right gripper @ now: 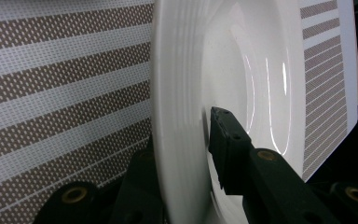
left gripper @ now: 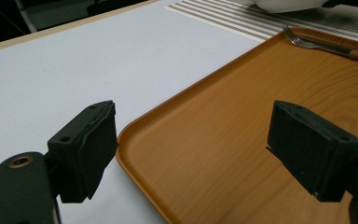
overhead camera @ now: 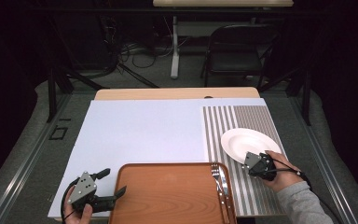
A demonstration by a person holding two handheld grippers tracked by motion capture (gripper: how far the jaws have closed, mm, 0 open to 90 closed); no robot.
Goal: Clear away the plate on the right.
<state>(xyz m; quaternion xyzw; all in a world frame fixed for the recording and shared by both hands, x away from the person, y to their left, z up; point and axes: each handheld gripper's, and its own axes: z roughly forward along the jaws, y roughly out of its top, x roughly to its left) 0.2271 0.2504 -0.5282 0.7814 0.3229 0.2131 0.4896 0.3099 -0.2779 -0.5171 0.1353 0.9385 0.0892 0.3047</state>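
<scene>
Right gripper view: right gripper (right gripper: pixel 186 154) jaws clamp the white plate's (right gripper: pixel 186 70) rim, hidden in the high view. Plate glossy, near the table's right edge. Left gripper (left gripper: pixel 191 154) gapes over the tray's (left gripper: pixel 223 140) corner.

One plate (overhead camera: pixel 247 142) – one tray (overhead camera: pixel 168 196) – one fork (overhead camera: pixel 218 179) – one striped placemat (overhead camera: pixel 242 119).

The right tool (overhead camera: pixel 254 164) grips the near rim of the round white ceramic plate (overhead camera: pixel 247 141) on the striped grey placemat (overhead camera: pixel 244 119); the left tool (overhead camera: pixel 109 183) hovers spread at the brown wooden tray's (overhead camera: pixel 168 196) left edge.
</scene>
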